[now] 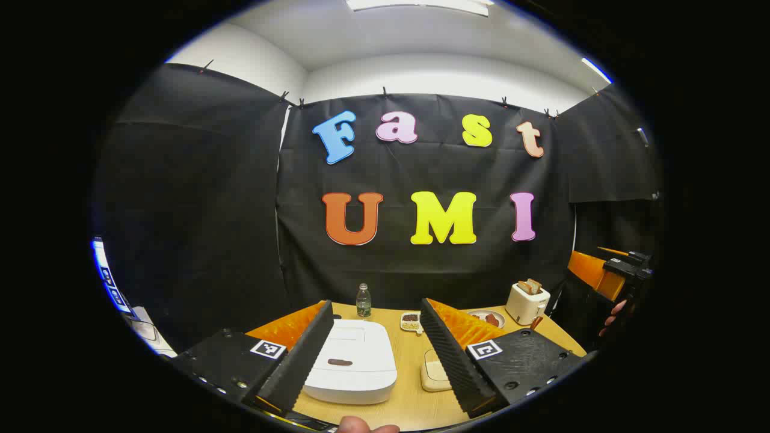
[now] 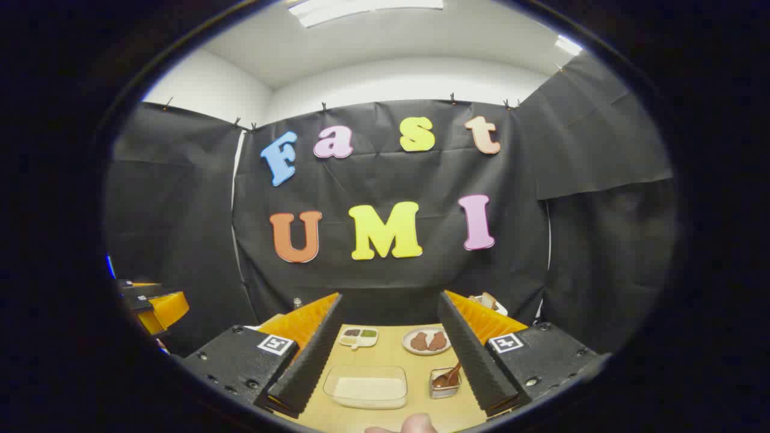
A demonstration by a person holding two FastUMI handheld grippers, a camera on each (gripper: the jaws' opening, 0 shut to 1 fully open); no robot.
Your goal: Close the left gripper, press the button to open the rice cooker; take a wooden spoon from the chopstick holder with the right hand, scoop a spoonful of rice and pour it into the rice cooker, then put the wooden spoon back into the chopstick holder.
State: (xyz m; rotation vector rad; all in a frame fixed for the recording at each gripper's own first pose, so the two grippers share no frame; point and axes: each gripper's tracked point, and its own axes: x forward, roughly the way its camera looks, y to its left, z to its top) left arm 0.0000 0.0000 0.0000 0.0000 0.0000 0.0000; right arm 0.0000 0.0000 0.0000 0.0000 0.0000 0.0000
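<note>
Since nothing is gripped yet, step: the very start, lid press not yet begun (my read).
Left tool [image 1: 377,355]: fingers spread wide, empty, held above the counter [image 1: 415,397] w/ the rice cooker framed between them.
Right tool [image 2: 388,361]: fingers also wide apart, empty, hanging over the rice tub and holder.
Rice cooker [image 1: 352,361]: white, lid down, sits on the counter's left part; dark oval mark on top near the front, prob. the button, can't confirm.
Rice: pale layer in a clear tub [image 2: 367,386], near edge of counter, just left of the holder.
Wooden spoon [image 2: 448,377]: brown, bowl end up, leaning in the small clear chopstick holder [image 2: 444,388]; untouched.
Other stuff: water bottle [image 1: 363,300] at the back, small divided dish [image 1: 411,321], plate w/ brown pieces [image 2: 426,341], toaster [image 1: 527,302] w/ bread far right, beige square thing [image 1: 434,373] beside the cooker.
Next move needs: left fingers brought together first, then tip lowered onto the button, pushing straight down so the cooker doesn't slide.
After that: right tool must drop onto the spoon's handle part, pinch across it, lift straight up clear of the holder.
Risk: holder looks light, may tip or lift w/ the spoon.
</note>
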